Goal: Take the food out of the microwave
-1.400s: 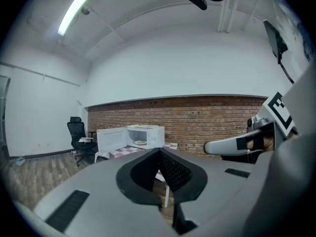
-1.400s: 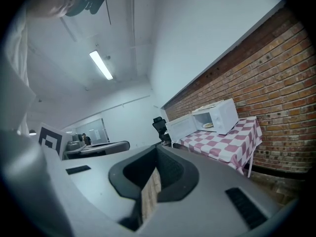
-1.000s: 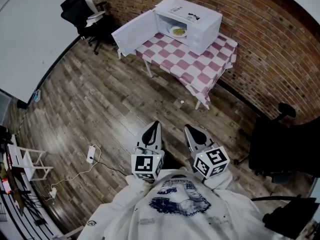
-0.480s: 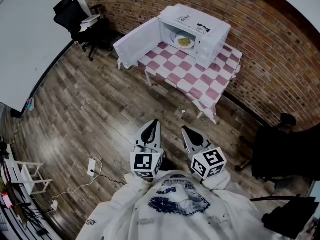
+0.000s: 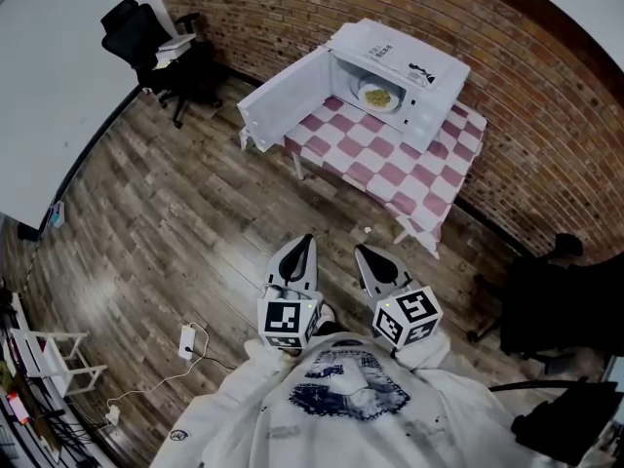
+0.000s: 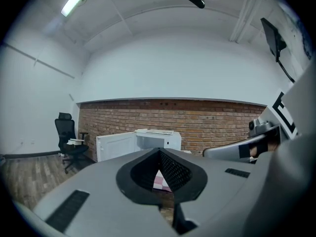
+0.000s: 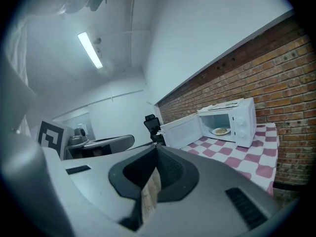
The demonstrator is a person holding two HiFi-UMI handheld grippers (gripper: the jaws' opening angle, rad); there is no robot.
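Observation:
A white microwave (image 5: 400, 69) stands on a table with a pink-and-white checked cloth (image 5: 390, 169) against the brick wall, its door (image 5: 286, 102) swung wide to the left. Inside lies a plate of yellowish food (image 5: 378, 96), also seen as the plate (image 7: 220, 131) in the right gripper view. My left gripper (image 5: 302, 244) and right gripper (image 5: 361, 253) are held side by side close to my chest, well short of the table, above the wood floor. Both are shut with nothing between the jaws. In the left gripper view the microwave (image 6: 157, 138) shows far ahead.
A black office chair (image 5: 146, 37) stands at the far left by the wall, another dark chair (image 5: 556, 310) at the right. A white power strip with cable (image 5: 187, 339) and a small white stand (image 5: 49, 354) lie on the floor at the left.
The table and microwave have drawn nearer and shifted right in the head view as I walk toward them. Both grippers keep their place before my chest, still shut.

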